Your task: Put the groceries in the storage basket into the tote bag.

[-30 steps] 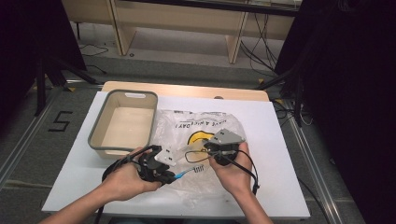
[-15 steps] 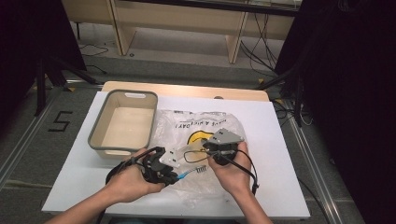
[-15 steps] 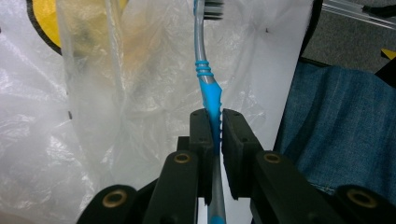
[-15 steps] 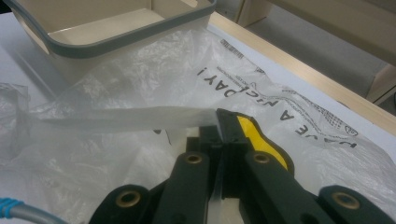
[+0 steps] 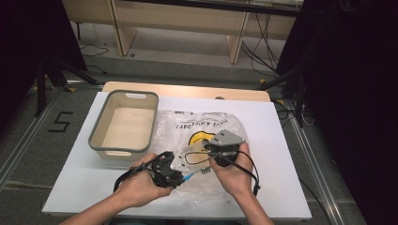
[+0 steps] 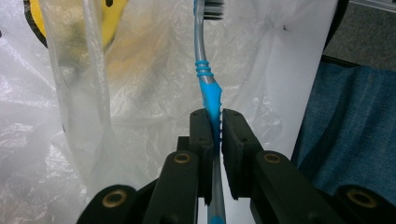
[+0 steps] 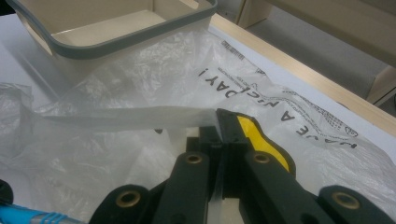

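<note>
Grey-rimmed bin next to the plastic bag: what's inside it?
The bin looks empty: its pale floor shows bare in the high view. The strip just behind its near wall is hidden by that wall. The toothbrush is still outside, clamped in the left gripper over the bag.

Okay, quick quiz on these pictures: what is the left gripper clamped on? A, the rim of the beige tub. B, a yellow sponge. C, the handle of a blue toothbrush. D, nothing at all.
C: in the left gripper view the left gripper has its jaws pressed on the blue handle of the toothbrush, whose bristle head points away toward the clear plastic bag.
</note>
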